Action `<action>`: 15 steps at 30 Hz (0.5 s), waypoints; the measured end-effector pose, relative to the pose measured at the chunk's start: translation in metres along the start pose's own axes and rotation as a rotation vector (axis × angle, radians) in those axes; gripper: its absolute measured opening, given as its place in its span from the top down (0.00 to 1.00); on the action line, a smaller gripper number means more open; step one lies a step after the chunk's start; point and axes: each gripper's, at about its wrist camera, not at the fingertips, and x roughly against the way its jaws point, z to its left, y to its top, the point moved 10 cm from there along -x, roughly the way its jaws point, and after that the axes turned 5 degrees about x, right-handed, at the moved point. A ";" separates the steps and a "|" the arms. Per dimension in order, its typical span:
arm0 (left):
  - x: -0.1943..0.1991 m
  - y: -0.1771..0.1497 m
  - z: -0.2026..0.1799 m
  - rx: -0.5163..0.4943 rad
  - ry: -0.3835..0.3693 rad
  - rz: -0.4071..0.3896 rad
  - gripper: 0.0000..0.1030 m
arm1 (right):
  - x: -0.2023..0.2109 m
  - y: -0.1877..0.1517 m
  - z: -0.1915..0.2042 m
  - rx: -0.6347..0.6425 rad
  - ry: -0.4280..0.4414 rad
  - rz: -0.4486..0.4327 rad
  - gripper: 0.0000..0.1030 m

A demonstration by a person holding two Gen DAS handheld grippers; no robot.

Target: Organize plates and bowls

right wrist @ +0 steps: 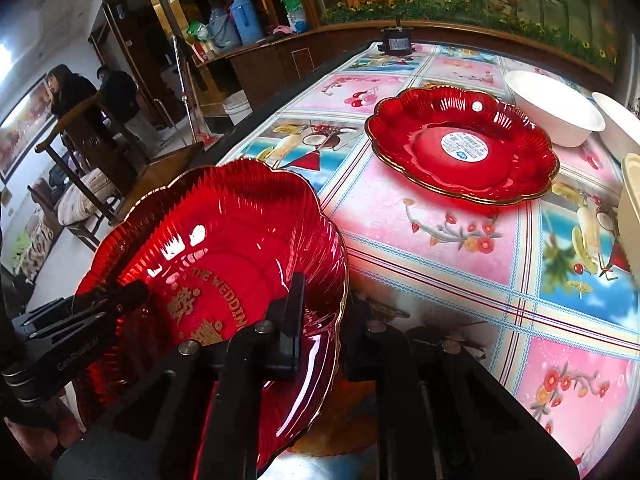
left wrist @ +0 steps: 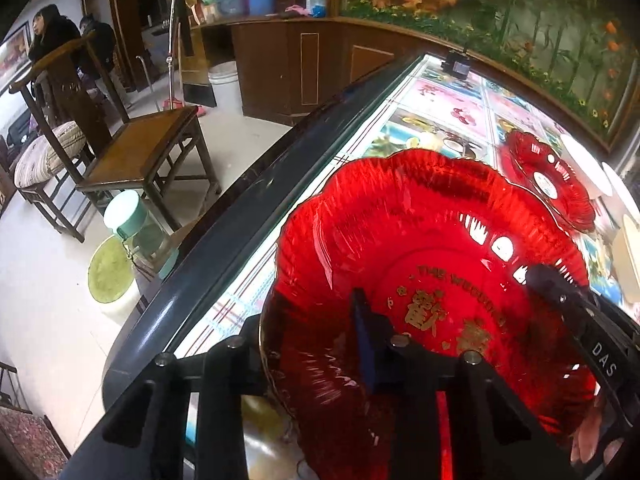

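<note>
A red scalloped plate with gold lettering and a gold rim is tilted over the table's near left edge. My left gripper is shut on its near rim, with the blue pad inside the dish and the other finger outside the rim. My right gripper is shut on the opposite rim of the same plate, one finger inside and one outside. Each view also shows the other gripper on the plate: the right gripper and the left gripper. A second red plate with a white sticker lies flat farther up the table.
The table wears a fruit-patterned cloth. Two white bowls sit at the far right beside a cream dish. A small black device stands at the far end. Wooden chairs, a green bottle and two people are to the left.
</note>
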 end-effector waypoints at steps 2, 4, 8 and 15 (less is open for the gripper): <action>0.008 -0.002 0.002 -0.005 0.000 -0.008 0.70 | 0.009 0.003 0.004 0.021 -0.010 -0.038 0.87; 0.017 -0.002 0.004 -0.008 -0.003 -0.024 0.69 | 0.016 0.003 0.008 0.034 -0.008 -0.063 0.87; 0.037 -0.003 0.015 -0.002 -0.001 -0.058 0.69 | 0.028 -0.003 0.024 0.084 -0.005 -0.094 0.87; 0.045 -0.007 0.027 -0.002 0.014 -0.070 0.69 | 0.032 -0.003 0.045 0.091 0.054 -0.099 0.86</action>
